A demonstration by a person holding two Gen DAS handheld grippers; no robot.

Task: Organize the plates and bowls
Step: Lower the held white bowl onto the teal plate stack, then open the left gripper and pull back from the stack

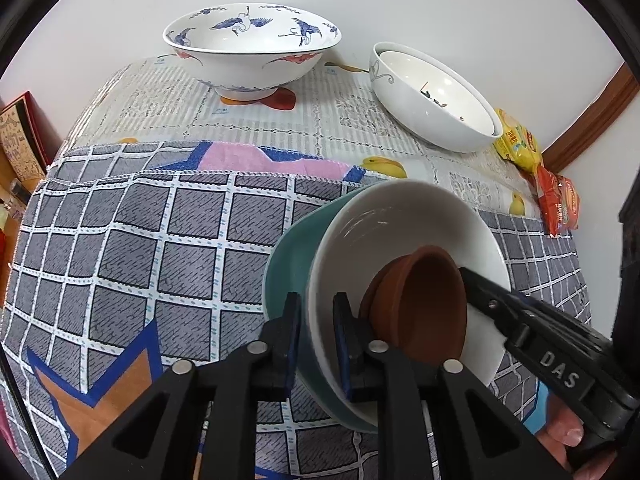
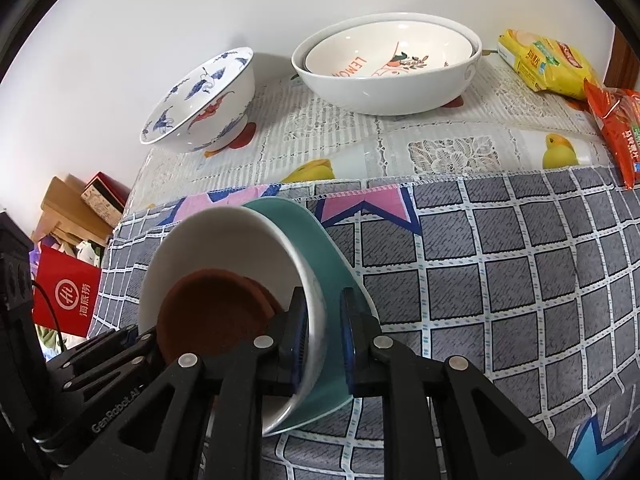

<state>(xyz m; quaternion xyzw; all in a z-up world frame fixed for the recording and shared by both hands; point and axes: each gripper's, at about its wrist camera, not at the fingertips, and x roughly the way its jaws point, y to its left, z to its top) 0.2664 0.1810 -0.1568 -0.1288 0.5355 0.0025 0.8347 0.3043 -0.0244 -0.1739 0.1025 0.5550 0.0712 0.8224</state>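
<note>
Between both grippers, one nested stack. Left gripper [image 1: 316, 344] astride the rims of teal bowl [image 1: 284, 264] and white bowl [image 1: 404, 216], right gripper [image 2: 324, 340] likewise opposite; pads probably pressing, hard to confirm. Brown dish [image 1: 420, 304] innermost. Stack tilted, mouth upward, over checked cloth [image 1: 140, 240]; both hands equally near.

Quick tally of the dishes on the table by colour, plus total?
Teal dish: 1
Plain white bowl nested in it: 1
Brown clay dishes, stacked: 2
White bowls with print, nested: 2
Blue-and-white crane bowl: 1
Total: 7
</note>
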